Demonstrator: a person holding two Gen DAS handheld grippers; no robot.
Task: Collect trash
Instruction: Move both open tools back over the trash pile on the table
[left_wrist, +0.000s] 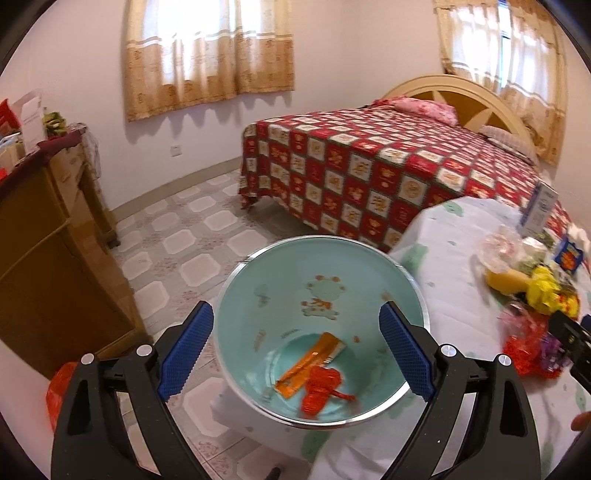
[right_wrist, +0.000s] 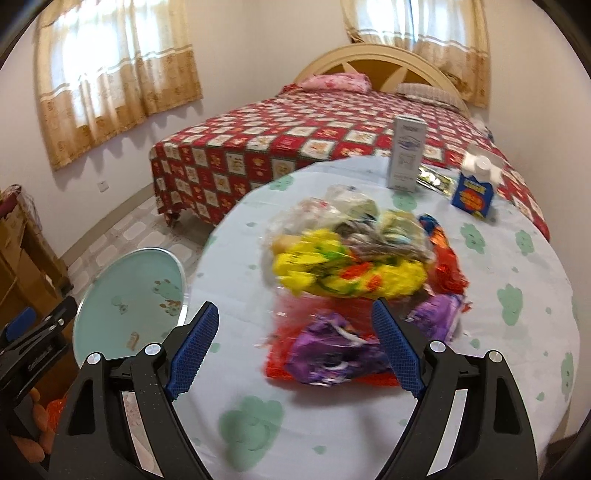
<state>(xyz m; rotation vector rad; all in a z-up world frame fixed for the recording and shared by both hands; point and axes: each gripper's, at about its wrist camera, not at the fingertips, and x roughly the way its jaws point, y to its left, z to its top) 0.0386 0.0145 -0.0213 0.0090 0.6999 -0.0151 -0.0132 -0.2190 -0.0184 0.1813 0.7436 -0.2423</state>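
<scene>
The trash pile (right_wrist: 354, 266) sits in the middle of the table (right_wrist: 517, 369). It looks like soft, light, crinkly wrappers, probably slippery, so pinch a bunched edge of the purple wrapper (right_wrist: 332, 354) nearest the right gripper (right_wrist: 295, 350). Both the right gripper and the left gripper (left_wrist: 295, 354) are wide apart and hold nothing. The bin (left_wrist: 236, 295) waits at the table's left edge, with two wrappers inside. A white box (right_wrist: 406, 158) and blue carton (right_wrist: 474, 192) stand near the far edge, not in the way.

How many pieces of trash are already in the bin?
2. An orange strip wrapper lies across the bottom of the bin, and a crumpled red wrapper lies against it, nearer the camera. Nothing else shows, though the near rim could hide a scrap.
</scene>
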